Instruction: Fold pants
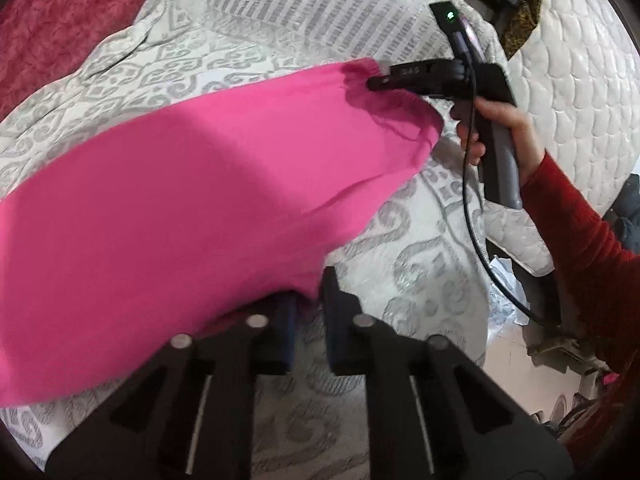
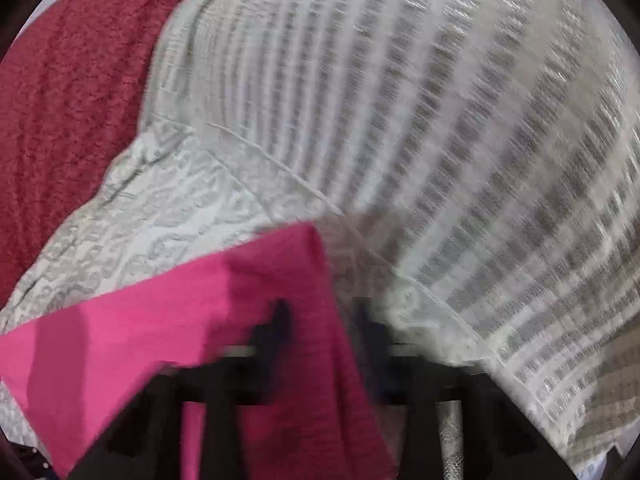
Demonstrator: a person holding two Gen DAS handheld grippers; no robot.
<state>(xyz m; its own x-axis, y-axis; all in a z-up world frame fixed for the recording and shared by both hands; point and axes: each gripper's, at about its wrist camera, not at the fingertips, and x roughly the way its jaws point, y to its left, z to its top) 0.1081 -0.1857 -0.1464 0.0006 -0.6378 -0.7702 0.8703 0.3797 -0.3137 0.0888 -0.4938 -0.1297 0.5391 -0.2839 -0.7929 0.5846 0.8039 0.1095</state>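
Soft grey-patterned bedspread [image 1: 420, 264] lies under the pink pants [image 1: 192, 184]. Left gripper [image 1: 308, 312] pinches one corner; right gripper [image 1: 374, 82] pinches the waistband. A small bite could slip, and the pants might flop down crooked.

— What covers the bed?
— A pale bedspread [image 1: 192, 68] with a grey scroll pattern, lying in soft creases. Toward the far side it gives way to a section with rows of short grey stripes [image 2: 460, 160].

— And beyond it?
— A dark red fuzzy blanket [image 1: 56, 20] lies at the upper left, touching the bedspread's edge.

— Anything on the right?
— A white quilted mattress [image 1: 576, 92] shows bare there, with a mottled olive-brown cloth [image 1: 524, 12] draped over its top corner. Lower down, past the bed's edge, lies a strip of light floor [image 1: 516, 364] with blurred clutter on it.
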